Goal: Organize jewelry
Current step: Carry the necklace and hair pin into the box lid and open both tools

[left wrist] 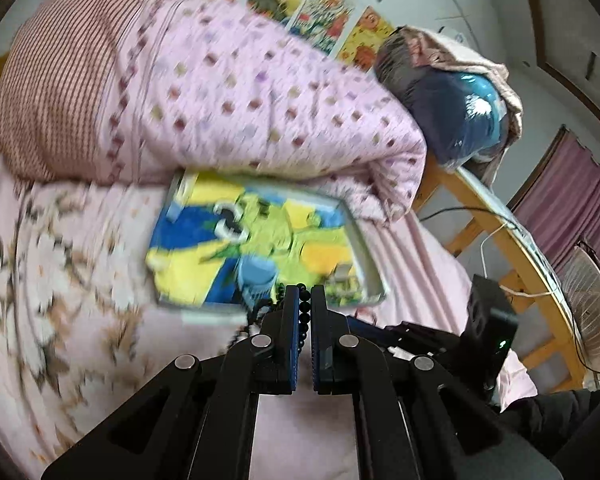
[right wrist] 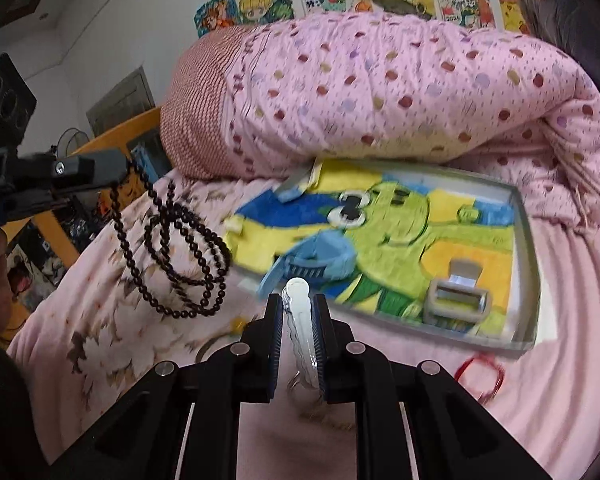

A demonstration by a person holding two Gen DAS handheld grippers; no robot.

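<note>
No brand or readable writing shows anywhere. The left claw (left wrist: 305,300) is clamped on a black bead necklace (right wrist: 180,248), a strand of small round glossy beads running between its blue pads; in the right wrist view the loops dangle at 9 o'clock above the floral pink bedsheet (right wrist: 100,320). The right claw (right wrist: 297,308) is pinched onto a clear wavy-edged plastic piece (right wrist: 298,320); what it is cannot be told. At 4 o'clock a thin red bracelet (right wrist: 480,372) lies on the sheet. Beyond, at 12 o'clock, a shallow grey tray (right wrist: 526,240) lined with a fuzzy cartoon towel holds a blue watch (right wrist: 320,260) and a grey buckle-like piece (right wrist: 456,300). Behind it lies a rolled polka-dot quilt (right wrist: 380,92).
</note>
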